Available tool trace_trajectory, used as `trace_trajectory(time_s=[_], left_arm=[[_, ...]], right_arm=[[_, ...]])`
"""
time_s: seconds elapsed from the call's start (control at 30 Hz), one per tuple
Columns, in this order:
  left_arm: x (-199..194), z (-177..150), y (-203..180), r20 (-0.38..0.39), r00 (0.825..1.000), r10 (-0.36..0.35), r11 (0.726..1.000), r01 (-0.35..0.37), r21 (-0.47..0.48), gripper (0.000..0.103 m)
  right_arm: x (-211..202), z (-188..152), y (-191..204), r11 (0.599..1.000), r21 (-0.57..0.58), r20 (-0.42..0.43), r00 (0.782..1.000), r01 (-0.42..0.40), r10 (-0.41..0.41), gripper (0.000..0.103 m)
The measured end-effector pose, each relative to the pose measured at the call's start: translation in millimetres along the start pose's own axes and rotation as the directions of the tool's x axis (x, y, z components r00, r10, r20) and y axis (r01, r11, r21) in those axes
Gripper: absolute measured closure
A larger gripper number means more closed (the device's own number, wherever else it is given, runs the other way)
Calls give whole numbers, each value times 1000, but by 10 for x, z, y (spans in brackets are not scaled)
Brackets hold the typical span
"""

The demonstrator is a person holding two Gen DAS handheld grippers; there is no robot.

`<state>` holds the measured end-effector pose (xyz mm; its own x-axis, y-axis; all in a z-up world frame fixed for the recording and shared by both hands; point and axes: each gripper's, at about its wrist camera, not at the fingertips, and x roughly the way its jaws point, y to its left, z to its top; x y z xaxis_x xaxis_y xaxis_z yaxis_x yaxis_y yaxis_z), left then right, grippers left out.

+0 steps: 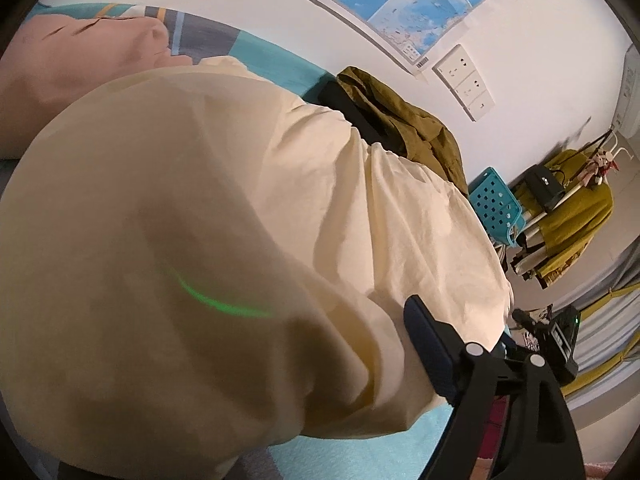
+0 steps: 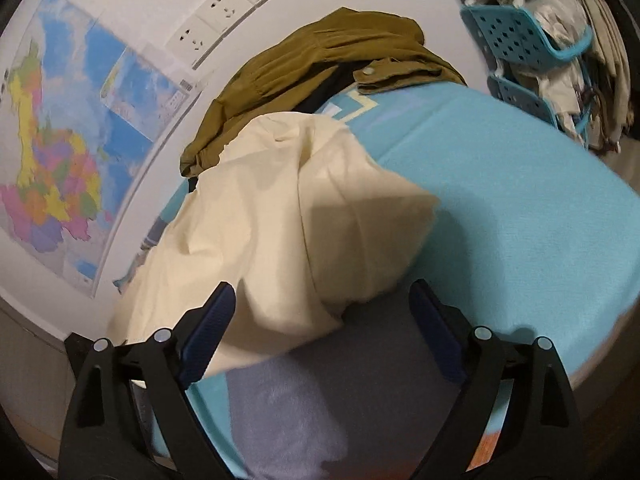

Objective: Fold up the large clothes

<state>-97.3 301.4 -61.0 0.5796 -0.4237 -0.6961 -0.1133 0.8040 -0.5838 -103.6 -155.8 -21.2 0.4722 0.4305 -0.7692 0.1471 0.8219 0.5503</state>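
A large cream garment [image 1: 240, 200] lies rumpled on the light-blue bed sheet [image 2: 520, 200] and fills most of the left wrist view. My left gripper [image 1: 320, 304] is down at the cloth; only its right finger [image 1: 428, 348] shows, its blue pad standing free beside the fabric. The other finger is hidden under the cloth. In the right wrist view the cream garment [image 2: 288, 208] ends in a loose corner that lies between the wide-apart fingers of my right gripper [image 2: 322, 288]. Neither pad presses on it.
An olive-green garment [image 2: 320, 52] is heaped against the white wall behind the cream one. A pink cloth [image 1: 60, 72] lies at the far left. Blue perforated baskets [image 2: 516, 36] stuffed with fabric stand beyond the bed's edge. A map [image 2: 60, 140] and sockets [image 2: 224, 12] are on the wall.
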Motion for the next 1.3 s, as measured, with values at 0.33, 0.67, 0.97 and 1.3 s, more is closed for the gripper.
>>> trace_trajectory(time_s=[0.33, 0.67, 0.97, 1.3], left_arm=[[16, 23, 0, -5, 1000, -5, 1000, 4, -6, 18], [146, 100, -145, -6, 997, 79, 997, -79, 16, 22], [176, 137, -134, -19, 993, 115, 993, -114, 21, 21], [234, 121, -252, -10, 982, 188, 981, -187, 52, 20]], right_arm=[[400, 133, 221, 982, -50, -11, 983, -184, 184, 13], [600, 155, 463, 970, -147, -56, 980, -195, 189, 30], [756, 142, 637, 959, -210, -104, 980, -191, 172, 7], [819, 171, 643, 960, -204, -116, 979, -190, 169, 28]])
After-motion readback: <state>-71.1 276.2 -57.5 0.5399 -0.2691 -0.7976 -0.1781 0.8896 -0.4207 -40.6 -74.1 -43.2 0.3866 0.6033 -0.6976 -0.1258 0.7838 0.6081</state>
